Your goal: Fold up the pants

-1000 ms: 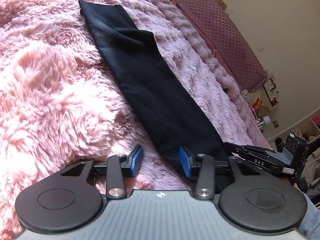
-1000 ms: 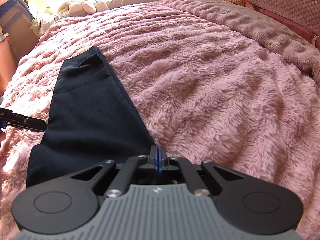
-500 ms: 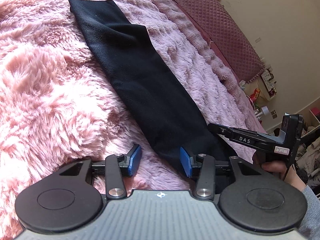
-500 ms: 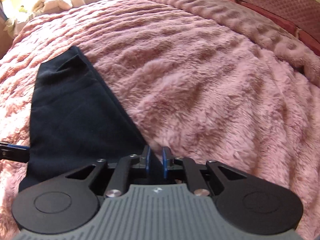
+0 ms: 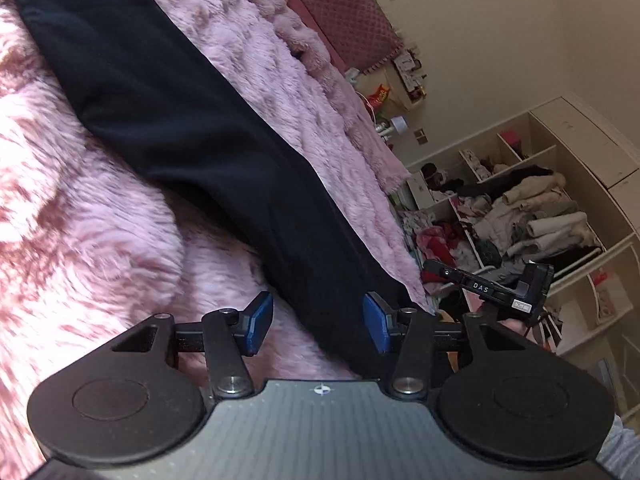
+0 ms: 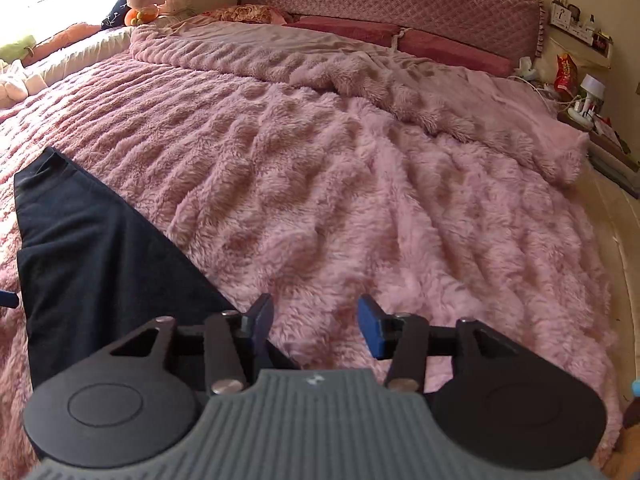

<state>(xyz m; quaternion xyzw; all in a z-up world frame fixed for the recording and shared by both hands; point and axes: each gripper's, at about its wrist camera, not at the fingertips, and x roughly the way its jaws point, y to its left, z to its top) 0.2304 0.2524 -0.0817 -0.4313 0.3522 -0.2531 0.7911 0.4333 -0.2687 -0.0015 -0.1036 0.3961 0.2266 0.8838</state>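
The pants [image 5: 192, 136] are laid flat on the pink blanket [image 6: 360, 200] of the bed. The left gripper [image 5: 318, 322] is spread and opening above the pants. The right gripper [image 6: 316, 326] is opening over bare blanket; nothing is held.

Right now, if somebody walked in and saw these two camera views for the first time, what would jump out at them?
First, the black pants, a long dark strip lying flat on the fluffy pink blanket that covers the bed. Next, the left gripper, its jaws opening over the near end of the pants without pressing it. Behind, by the wall, open shelves overflow with piled clothes.
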